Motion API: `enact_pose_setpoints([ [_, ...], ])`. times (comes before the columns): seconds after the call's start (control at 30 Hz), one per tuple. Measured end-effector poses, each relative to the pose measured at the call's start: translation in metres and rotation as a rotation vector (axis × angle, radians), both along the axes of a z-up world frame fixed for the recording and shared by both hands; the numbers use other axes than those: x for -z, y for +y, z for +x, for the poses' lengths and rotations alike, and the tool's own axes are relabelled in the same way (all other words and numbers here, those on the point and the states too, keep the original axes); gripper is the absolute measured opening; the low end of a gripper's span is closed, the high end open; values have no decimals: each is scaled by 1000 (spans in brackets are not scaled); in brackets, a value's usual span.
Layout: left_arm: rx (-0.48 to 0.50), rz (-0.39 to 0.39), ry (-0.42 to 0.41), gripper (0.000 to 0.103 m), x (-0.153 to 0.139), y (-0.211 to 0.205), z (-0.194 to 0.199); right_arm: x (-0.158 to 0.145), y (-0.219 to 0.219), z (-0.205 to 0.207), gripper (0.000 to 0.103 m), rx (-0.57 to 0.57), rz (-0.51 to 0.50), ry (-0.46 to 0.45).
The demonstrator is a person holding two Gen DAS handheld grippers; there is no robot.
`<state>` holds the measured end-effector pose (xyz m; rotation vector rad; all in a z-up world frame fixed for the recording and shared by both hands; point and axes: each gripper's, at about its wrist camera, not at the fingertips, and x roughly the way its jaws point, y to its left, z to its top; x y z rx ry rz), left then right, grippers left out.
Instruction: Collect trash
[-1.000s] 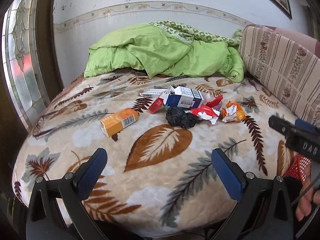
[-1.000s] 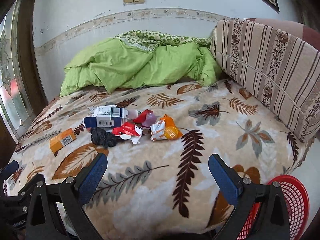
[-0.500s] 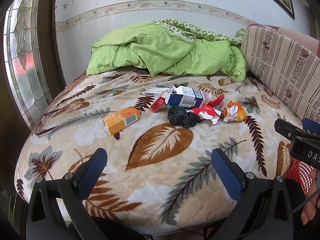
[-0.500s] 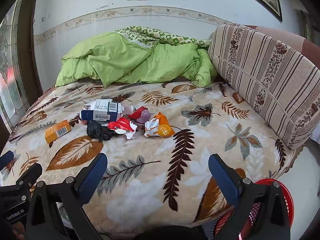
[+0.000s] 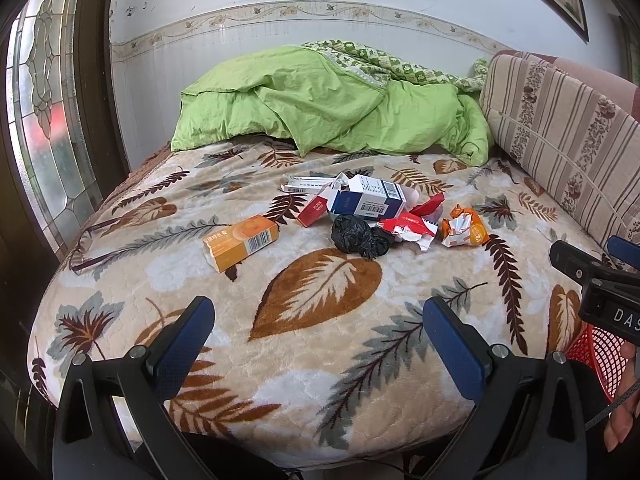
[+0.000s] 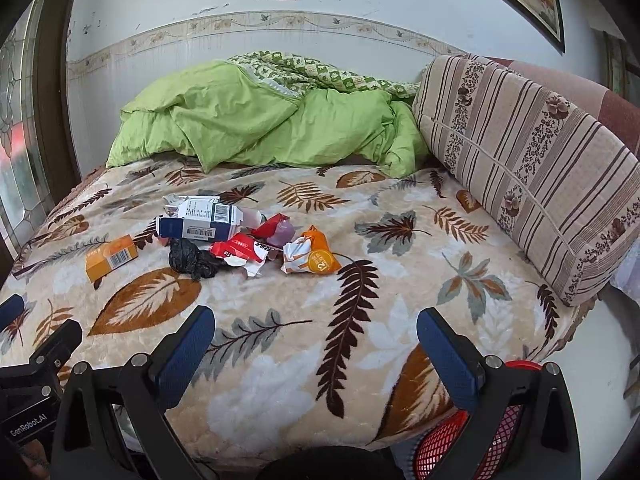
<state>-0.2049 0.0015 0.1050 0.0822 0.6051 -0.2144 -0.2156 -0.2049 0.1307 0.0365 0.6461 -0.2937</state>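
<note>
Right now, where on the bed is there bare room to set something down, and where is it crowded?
Free: the blanket between the orange wrapper and the striped cushion; also the near strip ahead of both open grippers, left gripper and right gripper. Crowded: the mid-bed litter from the orange box to that wrapper.

1. Your red basket [image 6: 500, 432] sits mostly hidden behind the right gripper's [image 6: 316, 344] frame and the bed edge.
2. The blue-and-white box [image 5: 368, 200] covers the white carton [image 5: 304, 184] behind it.
3. The print on the orange box [image 5: 240, 242] is too small to read.
</note>
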Motion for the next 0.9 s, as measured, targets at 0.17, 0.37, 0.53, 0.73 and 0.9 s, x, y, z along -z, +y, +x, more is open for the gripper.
enact_pose_setpoints([
  [0.17,-2,0,1,103,-1,-1,-2,1,1,1,102,-1,-1,9],
  [0.37,-4,0,4,103,-2,-1,-1,4,-1,3,102,2,-2,20],
  [0.53,-6,-3,22,103,-1,2,3,7,-2,5,102,3,1,31],
  [0.73,-18,-2,38,103,1,3,7,10,-1,7,102,-4,13,41],
  [0.9,-36,14,44,103,0,4,10,11,-3,7,102,-10,37,42],
])
